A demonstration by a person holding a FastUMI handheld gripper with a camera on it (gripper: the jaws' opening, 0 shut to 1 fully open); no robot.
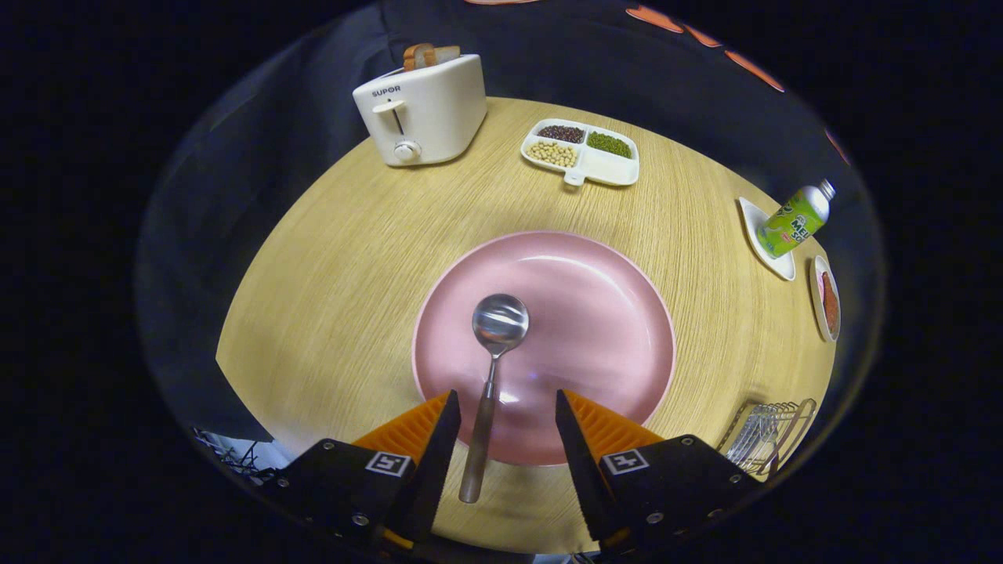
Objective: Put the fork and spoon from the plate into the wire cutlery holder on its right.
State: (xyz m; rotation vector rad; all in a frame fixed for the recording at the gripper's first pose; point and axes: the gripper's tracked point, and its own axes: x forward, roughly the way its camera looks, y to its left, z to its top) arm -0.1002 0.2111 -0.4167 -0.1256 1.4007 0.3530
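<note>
A pink plate point(595, 313) lies on the round wooden table point(353, 258). On it rests a metal spoon point(492, 368), bowl pointing away and handle running back over the plate's near rim. My gripper point(505, 407) is open, its fingers on either side of the spoon's handle, which lies nearer the left finger and touches neither. To the plate's right, near the table edge, stands the wire cutlery holder point(772, 435) with a fork point(754, 442) lying inside it.
A white toaster point(423, 113) with bread in it stands far left. A divided white dish point(581, 150) of beans sits beyond the plate. At the right are a green bottle point(793, 221) on a small white dish and another small dish point(827, 299).
</note>
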